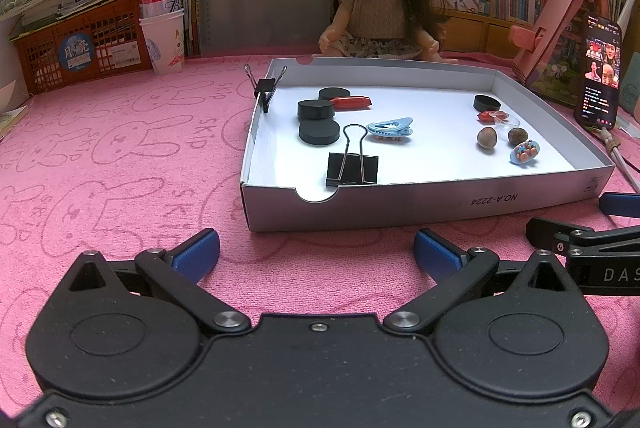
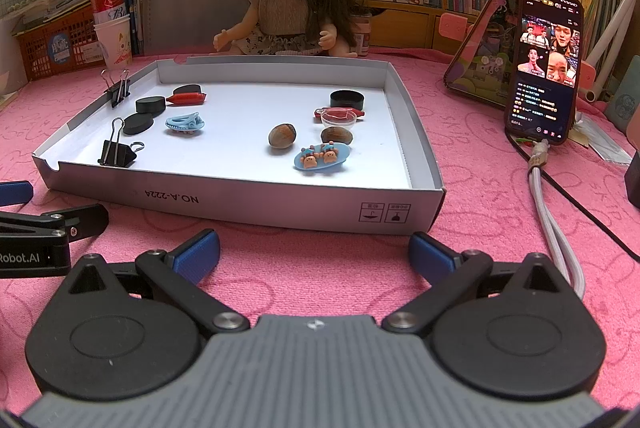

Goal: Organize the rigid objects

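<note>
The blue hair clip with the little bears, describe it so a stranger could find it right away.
Find the white tray on the pink cloth. Near its right front corner, beside two brown nuts, lies the oval clip. Unlike the toothed blue clip farther left, it is flat with small brown bears on top.

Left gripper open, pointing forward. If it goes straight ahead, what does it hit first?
Most likely the near wall of the white box lid, close to its notch. The left gripper sits low over the pink cloth. If it rides above that wall, the black binder clip comes next.
</note>
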`<control>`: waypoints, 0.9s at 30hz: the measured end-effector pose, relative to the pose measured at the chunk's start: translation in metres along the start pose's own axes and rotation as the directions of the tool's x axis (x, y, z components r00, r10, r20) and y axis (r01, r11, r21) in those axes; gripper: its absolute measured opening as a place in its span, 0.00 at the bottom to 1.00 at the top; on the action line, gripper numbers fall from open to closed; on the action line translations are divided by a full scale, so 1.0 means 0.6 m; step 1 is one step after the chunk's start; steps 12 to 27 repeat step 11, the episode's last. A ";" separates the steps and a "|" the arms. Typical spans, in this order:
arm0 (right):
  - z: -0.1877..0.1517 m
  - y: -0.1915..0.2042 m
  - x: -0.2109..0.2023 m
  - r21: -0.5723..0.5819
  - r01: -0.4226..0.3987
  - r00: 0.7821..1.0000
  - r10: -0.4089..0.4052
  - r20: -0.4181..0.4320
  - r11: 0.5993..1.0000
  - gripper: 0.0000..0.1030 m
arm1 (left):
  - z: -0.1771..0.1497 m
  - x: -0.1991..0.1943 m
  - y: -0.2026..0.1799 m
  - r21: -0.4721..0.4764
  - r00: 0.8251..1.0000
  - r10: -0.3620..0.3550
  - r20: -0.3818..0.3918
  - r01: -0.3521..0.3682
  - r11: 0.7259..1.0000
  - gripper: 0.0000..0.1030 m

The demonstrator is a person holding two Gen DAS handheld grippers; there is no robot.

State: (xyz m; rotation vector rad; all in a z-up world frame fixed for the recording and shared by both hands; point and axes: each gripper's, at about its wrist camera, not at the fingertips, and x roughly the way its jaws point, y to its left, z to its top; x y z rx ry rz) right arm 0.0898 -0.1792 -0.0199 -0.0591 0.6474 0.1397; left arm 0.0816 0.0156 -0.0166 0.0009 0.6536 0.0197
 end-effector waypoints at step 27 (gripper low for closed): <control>0.000 0.000 0.000 0.000 0.000 1.000 0.000 0.000 1.000 1.00 | -0.001 -0.001 0.001 -0.001 1.000 0.004 0.001 -0.004 1.000 1.00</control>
